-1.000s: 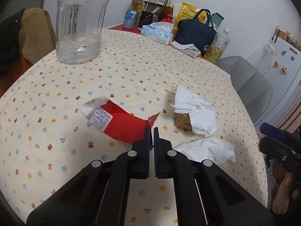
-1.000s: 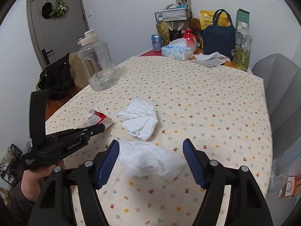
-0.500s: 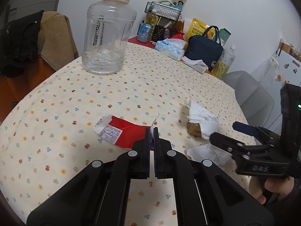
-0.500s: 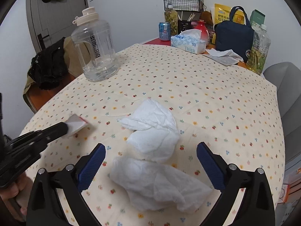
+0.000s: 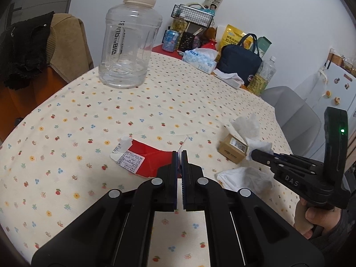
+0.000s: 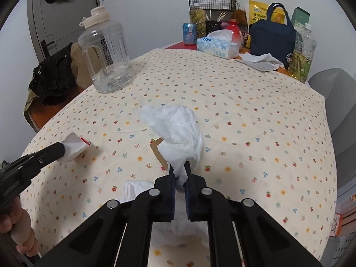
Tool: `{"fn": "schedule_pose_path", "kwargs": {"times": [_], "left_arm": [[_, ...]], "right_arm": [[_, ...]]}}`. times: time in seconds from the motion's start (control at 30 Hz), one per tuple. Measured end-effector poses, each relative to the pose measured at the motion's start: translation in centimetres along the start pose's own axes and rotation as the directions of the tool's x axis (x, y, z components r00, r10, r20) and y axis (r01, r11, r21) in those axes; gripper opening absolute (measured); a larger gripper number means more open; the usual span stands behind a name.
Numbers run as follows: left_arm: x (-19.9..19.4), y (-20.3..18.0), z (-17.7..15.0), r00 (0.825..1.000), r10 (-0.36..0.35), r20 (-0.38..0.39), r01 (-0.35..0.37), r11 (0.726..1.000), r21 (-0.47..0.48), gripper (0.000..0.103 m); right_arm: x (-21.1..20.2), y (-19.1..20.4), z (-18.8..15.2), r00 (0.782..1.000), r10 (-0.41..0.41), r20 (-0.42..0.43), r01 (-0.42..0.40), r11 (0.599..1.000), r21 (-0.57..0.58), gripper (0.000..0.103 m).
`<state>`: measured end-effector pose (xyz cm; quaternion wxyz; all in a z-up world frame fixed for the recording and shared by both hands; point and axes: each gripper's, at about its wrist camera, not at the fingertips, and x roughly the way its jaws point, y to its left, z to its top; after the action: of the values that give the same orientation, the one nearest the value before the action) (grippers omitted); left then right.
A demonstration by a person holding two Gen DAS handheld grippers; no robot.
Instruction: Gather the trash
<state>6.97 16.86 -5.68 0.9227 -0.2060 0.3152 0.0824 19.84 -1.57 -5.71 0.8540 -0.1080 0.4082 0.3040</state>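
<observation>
My left gripper [image 5: 179,153] is shut on the near corner of a flattened red and white wrapper [image 5: 142,159] that lies on the flowered tablecloth. It shows in the right wrist view [image 6: 73,148] at the left gripper's tip [image 6: 60,150]. My right gripper [image 6: 179,169] is shut on a crumpled white tissue [image 6: 178,131], which also shows in the left wrist view [image 5: 251,129], over a small brown cardboard box [image 5: 232,151]. A second white tissue [image 5: 244,178] lies flat near the table's front edge, partly hidden under my right gripper in the right wrist view [image 6: 133,189].
A large clear water jug [image 5: 129,44] stands at the far left. A tissue box [image 6: 218,46], a can [image 6: 189,33], a navy bag [image 6: 271,35], bottles and a wire rack crowd the far edge. A grey chair [image 6: 333,102] stands right, a chair with clothes [image 5: 33,51] left.
My right gripper has closed on the upper tissue, having been wide open over both tissues. My left gripper stays shut on the wrapper, which has slid a little toward me.
</observation>
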Motion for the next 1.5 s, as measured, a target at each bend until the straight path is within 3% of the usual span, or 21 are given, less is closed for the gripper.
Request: {"fn": "schedule_pose_path", "kwargs": {"times": [0.33,0.5,0.9,1.03,1.1,1.13,1.17,1.43,1.5], "left_arm": [[-1.1,-3.7,0.2,0.998,-0.057,0.026,0.055,0.997,0.061,0.004],[-1.4,-5.4,0.1,0.993,-0.117,0.017,0.116,0.991,0.072,0.002],[-3.5,-6.0,1.0,0.974,-0.222,0.034,0.220,0.974,0.049,0.001],[-3.6,-5.1,1.7,0.986,-0.154,0.057,0.150,0.986,0.073,0.005],[-2.6,-4.4,1.8,0.989,-0.146,0.012,0.145,0.988,0.047,0.030],[-2.3,-3.9,1.6,0.992,-0.128,0.007,0.128,0.991,0.036,0.048],[-2.1,-3.7,1.4,0.994,-0.111,0.010,0.110,0.993,0.040,0.049],[1.5,-3.2,-1.4,0.993,0.018,-0.119,-0.003,0.992,0.125,0.047],[2.6,-3.2,-2.2,0.986,0.040,-0.161,-0.017,0.989,0.145,0.024]], "right_arm": [[-6.8,-2.4,-2.3,0.995,0.006,0.101,-0.011,0.999,0.051,0.008],[-9.7,-4.5,-4.0,0.991,-0.003,0.133,-0.010,0.995,0.101,0.008],[-12.8,-8.9,-7.4,0.986,-0.044,0.162,0.005,0.973,0.229,0.008],[-12.9,-9.6,-8.1,0.986,-0.047,0.162,0.005,0.968,0.249,0.008],[-12.8,-9.9,-8.4,0.986,-0.043,0.161,0.000,0.966,0.258,0.008],[-12.7,-10.1,-8.6,0.986,-0.042,0.160,-0.001,0.965,0.261,0.008],[-12.7,-10.2,-8.7,0.987,-0.043,0.158,0.000,0.965,0.263,0.009],[-12.1,-10.9,-9.3,0.988,-0.037,0.151,-0.008,0.958,0.287,0.009],[-12.1,-10.8,-9.4,0.988,-0.033,0.150,-0.012,0.958,0.285,0.009]]}}
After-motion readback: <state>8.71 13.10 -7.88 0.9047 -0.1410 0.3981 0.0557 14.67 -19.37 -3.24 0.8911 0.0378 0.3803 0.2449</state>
